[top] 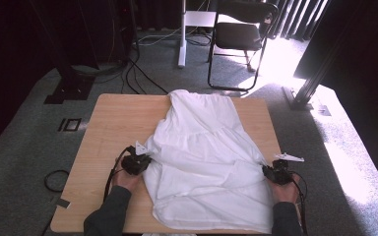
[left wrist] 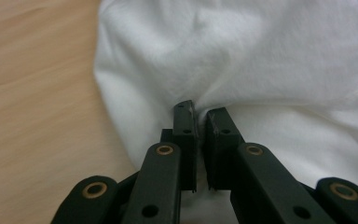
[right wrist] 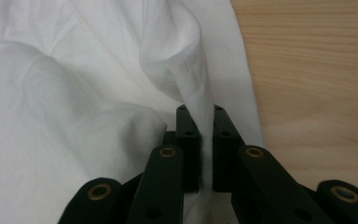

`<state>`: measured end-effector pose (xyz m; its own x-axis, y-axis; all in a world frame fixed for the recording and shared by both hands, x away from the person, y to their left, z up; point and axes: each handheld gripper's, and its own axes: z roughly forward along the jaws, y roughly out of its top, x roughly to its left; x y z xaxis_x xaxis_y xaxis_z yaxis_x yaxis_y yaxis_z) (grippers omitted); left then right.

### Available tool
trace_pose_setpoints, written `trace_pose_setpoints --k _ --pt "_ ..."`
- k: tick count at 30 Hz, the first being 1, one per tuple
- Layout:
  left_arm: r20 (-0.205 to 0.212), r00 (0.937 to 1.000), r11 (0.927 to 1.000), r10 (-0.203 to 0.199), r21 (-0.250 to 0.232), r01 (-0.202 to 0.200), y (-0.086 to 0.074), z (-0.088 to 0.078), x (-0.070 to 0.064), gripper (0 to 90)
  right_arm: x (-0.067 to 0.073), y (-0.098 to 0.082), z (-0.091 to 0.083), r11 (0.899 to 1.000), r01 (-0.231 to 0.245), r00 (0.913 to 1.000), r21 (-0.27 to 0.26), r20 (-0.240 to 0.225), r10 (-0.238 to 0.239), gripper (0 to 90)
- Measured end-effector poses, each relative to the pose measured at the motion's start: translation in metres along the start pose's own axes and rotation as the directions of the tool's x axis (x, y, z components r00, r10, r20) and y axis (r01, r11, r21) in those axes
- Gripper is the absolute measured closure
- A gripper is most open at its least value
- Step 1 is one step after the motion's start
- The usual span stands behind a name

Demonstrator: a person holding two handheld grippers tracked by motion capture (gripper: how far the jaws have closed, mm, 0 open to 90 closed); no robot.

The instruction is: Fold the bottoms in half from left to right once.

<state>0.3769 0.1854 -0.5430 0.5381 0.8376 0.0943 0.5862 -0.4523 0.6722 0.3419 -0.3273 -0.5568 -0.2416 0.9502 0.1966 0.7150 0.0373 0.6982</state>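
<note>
A white garment (top: 206,157) lies spread over the centre and lower right of the wooden table (top: 113,128) in the high view. The left gripper (top: 145,158), at lower left of centre, pinches the cloth's left edge between its 2 closed jaws. The right gripper (top: 267,169), at lower right, is clamped on a raised fold at the garment's right edge (right wrist: 200,107).

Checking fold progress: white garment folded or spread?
Mostly spread: white garment lies open across the table, rumpled, with loose folds, not folded up.
</note>
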Motion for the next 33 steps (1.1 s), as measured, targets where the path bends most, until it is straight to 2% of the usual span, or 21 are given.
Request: trace_pose_setpoints --k 4,6,8,10,11,12,13,15,18,21,22,25,28,29,30,31,33 --pt "-0.032 0.9990 0.9995 -0.029 0.010 0.030 0.002 0.003 0.017 84.3 0.009 0.006 0.009 1.000 0.016 0.9998 -0.007 -0.008 -0.016 83.1" --pt "-0.016 0.9985 0.9986 -0.052 0.006 0.052 0.002 0.002 0.019 80.7 0.011 0.009 0.011 1.000 0.022 0.9998 -0.002 0.003 -0.022 79.6" --pt "0.022 0.9982 0.9984 -0.056 -0.011 0.056 -0.003 -0.005 0.017 73.9 0.014 0.015 0.010 1.000 0.025 0.9988 0.012 0.041 -0.026 68.2" --pt "0.043 0.9975 0.9977 -0.056 -0.036 0.058 -0.008 -0.016 0.014 66.4 0.017 0.020 -0.001 0.999 0.019 0.9991 -0.046 0.040 -0.017 59.0" --pt "0.043 0.9975 0.9977 -0.056 -0.036 0.058 -0.008 -0.016 0.014 63.9 0.017 0.020 -0.001 0.999 0.019 0.9991 -0.046 0.040 -0.017 59.0" --pt "0.064 0.9962 0.9960 -0.060 -0.062 0.064 -0.015 -0.029 0.012 63.9 0.020 0.023 -0.008 0.997 0.021 0.9990 -0.079 0.042 -0.018 54.7" --pt "0.064 0.9963 0.9957 -0.058 -0.068 0.062 -0.017 -0.034 0.010 60.0 0.030 0.031 -0.019 0.991 0.045 0.9986 -0.128 0.033 -0.042 49.2" --pt "0.082 0.9947 0.9942 -0.061 -0.083 0.068 -0.023 -0.044 0.007 57.2 0.042 0.037 -0.024 0.987 0.076 0.9971 -0.140 0.019 -0.074 46.1" --pt "0.129 0.9896 0.9930 -0.063 -0.091 0.075 -0.033 -0.055 -0.002 53.9 0.062 0.043 -0.020 0.984 0.113 0.9929 -0.141 -0.021 -0.117 41.2" --pt "0.191 0.9784 0.9885 -0.077 -0.113 0.100 -0.046 -0.066 -0.011 50.9 0.077 0.044 -0.001 0.983 0.161 0.9857 -0.091 -0.035 -0.165 37.2" --pt "0.223 0.9714 0.9873 -0.081 -0.116 0.109 -0.050 -0.069 -0.013 49.6 0.079 0.044 0.006 0.983 0.165 0.9849 -0.074 -0.040 -0.168 35.8" --pt "0.265 0.9619 0.9875 -0.065 -0.121 0.101 -0.059 -0.076 -0.022 45.7 0.080 0.039 0.023 0.988 0.150 0.9861 -0.020 -0.069 -0.151 30.7" --pt "0.304 0.9524 0.9899 -0.023 -0.126 0.064 -0.063 -0.080 -0.037 41.8 0.080 0.033 0.026 0.989 0.148 0.9862 0.020 -0.078 -0.146 36.2" --pt "0.312 0.9501 0.9910 0.001 -0.127 0.041 -0.064 -0.080 -0.043 40.5 0.079 0.030 0.025 0.988 0.151 0.9857 0.034 -0.081 -0.148 43.5" --pt "0.318 0.9479 0.9922 0.025 -0.124 0.016 -0.064 -0.080 -0.049 39.2 0.078 0.029 0.023 0.986 0.158 0.9846 0.048 -0.084 -0.153 55.4" --pt "0.311 0.9490 0.9926 0.049 -0.120 -0.012 -0.064 -0.080 -0.056 37.4 0.078 0.027 0.019 0.985 0.164 0.9832 0.055 -0.090 -0.159 68.6" --pt "0.281 0.9556 0.9936 0.088 -0.093 -0.064 -0.064 -0.075 -0.068 34.6 0.076 0.022 0.010 0.984 0.171 0.9817 0.051 -0.093 -0.166 82.7"
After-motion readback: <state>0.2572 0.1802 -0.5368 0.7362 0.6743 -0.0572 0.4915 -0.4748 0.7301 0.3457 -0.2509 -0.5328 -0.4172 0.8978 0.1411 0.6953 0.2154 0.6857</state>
